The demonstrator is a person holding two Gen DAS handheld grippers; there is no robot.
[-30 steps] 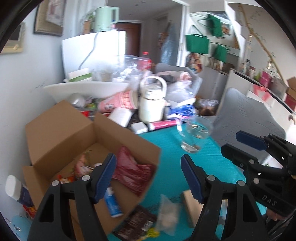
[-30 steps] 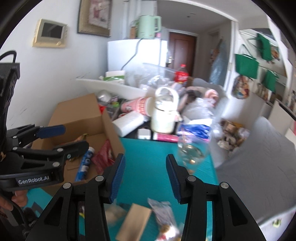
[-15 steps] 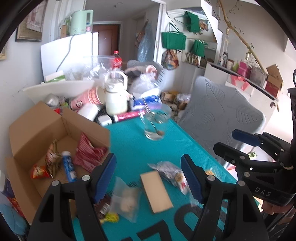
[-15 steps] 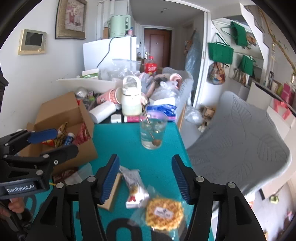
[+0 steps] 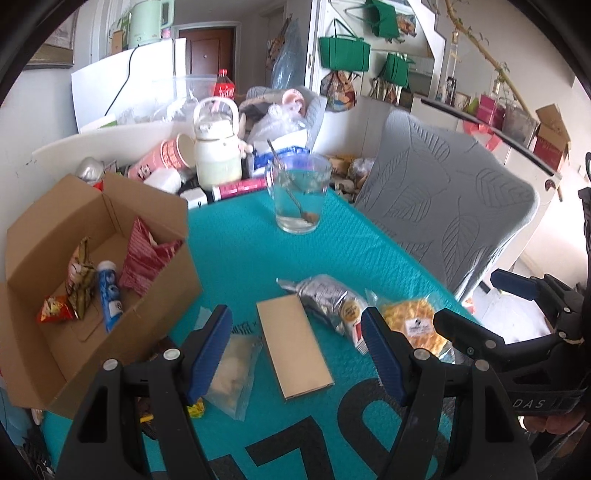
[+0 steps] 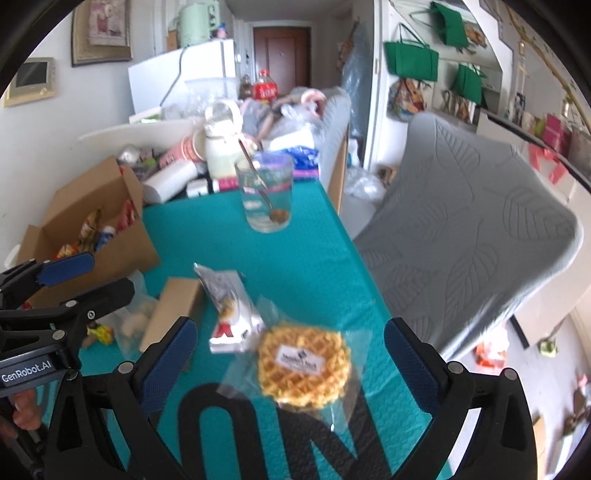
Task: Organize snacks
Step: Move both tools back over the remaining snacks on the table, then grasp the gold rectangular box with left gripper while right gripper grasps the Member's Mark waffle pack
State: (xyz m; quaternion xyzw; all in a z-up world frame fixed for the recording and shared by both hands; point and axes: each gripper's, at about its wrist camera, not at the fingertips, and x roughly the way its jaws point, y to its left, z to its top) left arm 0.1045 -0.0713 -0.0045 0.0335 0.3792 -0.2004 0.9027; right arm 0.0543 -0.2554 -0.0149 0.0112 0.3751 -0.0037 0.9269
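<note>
While round, the waffle (image 6: 303,365) looks gridded.

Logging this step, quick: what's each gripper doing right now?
Left gripper: open, empty, above the brown box.
Right gripper: jaws opening, empty, above the wrapped waffle.

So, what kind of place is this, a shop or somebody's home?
Most likely a lived-in home, at a dining table with a teal cover. A white fridge carries a green kettle, a framed picture hangs on the wall, and green shopping bags hang by a door.
</note>
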